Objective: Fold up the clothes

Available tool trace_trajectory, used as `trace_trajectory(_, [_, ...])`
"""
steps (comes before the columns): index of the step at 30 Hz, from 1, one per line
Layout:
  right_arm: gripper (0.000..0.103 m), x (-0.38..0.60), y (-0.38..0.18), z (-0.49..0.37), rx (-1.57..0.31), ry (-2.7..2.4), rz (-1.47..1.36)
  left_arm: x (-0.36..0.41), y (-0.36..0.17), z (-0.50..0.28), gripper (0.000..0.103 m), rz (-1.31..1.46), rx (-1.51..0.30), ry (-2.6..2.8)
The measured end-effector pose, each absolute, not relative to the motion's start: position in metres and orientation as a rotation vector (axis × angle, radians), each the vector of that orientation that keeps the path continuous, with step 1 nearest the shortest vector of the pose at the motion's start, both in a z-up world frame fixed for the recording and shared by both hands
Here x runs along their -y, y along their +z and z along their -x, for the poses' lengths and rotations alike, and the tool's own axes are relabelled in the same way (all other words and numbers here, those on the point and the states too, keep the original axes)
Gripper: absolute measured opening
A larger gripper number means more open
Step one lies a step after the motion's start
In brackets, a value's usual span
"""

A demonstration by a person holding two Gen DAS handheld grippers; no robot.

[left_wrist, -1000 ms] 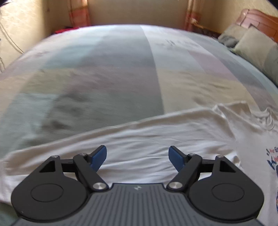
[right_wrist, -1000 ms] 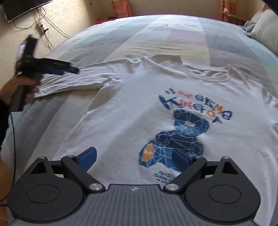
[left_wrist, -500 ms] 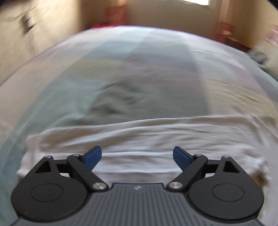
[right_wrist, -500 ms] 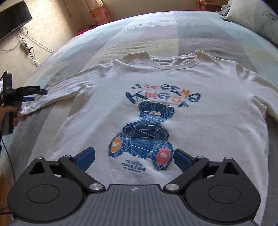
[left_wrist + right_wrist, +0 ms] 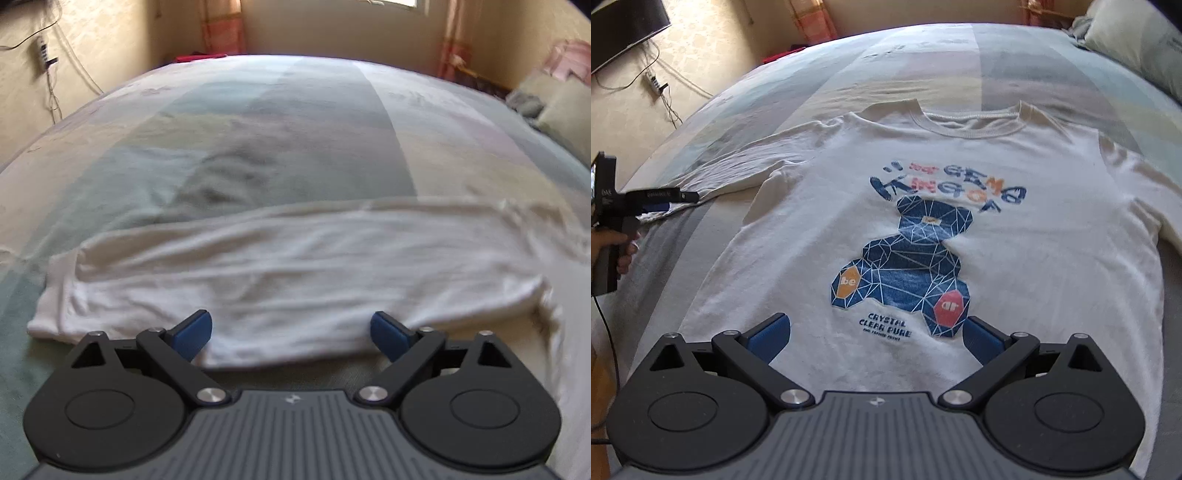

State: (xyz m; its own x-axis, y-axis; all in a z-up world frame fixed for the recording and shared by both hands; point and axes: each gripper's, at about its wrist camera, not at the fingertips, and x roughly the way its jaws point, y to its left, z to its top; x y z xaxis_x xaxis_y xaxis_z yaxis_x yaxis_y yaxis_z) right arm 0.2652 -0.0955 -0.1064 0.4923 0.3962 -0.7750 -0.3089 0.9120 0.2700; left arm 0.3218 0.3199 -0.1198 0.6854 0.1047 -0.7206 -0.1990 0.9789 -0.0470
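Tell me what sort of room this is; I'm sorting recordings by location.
Most likely a bedroom: a wide bed with a striped cover, a pillow at its far corner, curtains on the far wall.

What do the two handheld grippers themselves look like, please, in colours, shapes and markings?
Both the left gripper and the right gripper have black linkage arms with silver pivot screws, two round black discs, blue finger pads and a ribbed grey body bearing a small white logo.

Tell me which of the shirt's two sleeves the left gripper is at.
The long sleeve stretched toward the left edge of the bed; the left gripper is at its cuff. The other sleeve lies at the opposite side, with no gripper near.
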Motion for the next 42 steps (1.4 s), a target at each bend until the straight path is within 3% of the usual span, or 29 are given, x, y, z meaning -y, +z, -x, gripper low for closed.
trace_trajectory(4, [0.102,0.092,-0.104,-0.264,-0.958,0.431,-0.091,-0.281,-0.107,-0.347,0.093,0.126,-0.753,0.081])
trace_trajectory(9, [0.103,0.097,-0.1,-0.263,-0.941,0.415,-0.076,-0.232,-0.128,-0.368,0.093,0.043,-0.772,0.054])
trace_trajectory(13, [0.103,0.106,-0.104,-0.265,-0.941,0.404,-0.078,-0.24,-0.147,-0.356,0.094,0.026,-0.792,0.075])
trace_trajectory(20, [0.103,0.121,-0.112,-0.266,-0.938,0.41,-0.106,-0.249,-0.115,-0.371,0.091,0.056,-0.896,0.156])
trace_trajectory(28, [0.103,0.134,-0.12,-0.271,-0.944,0.446,-0.139,-0.173,-0.083,-0.433,0.092,0.304,-0.865,-0.216])
trace_trajectory(35, [0.103,0.152,-0.124,-0.278,-0.934,0.466,-0.164,-0.136,-0.126,-0.488,0.092,0.351,-1.042,-0.178])
trace_trajectory(42, [0.103,0.16,-0.128,-0.283,-0.909,0.495,-0.177,-0.146,-0.136,-0.523,0.093,0.36,-0.96,-0.06])
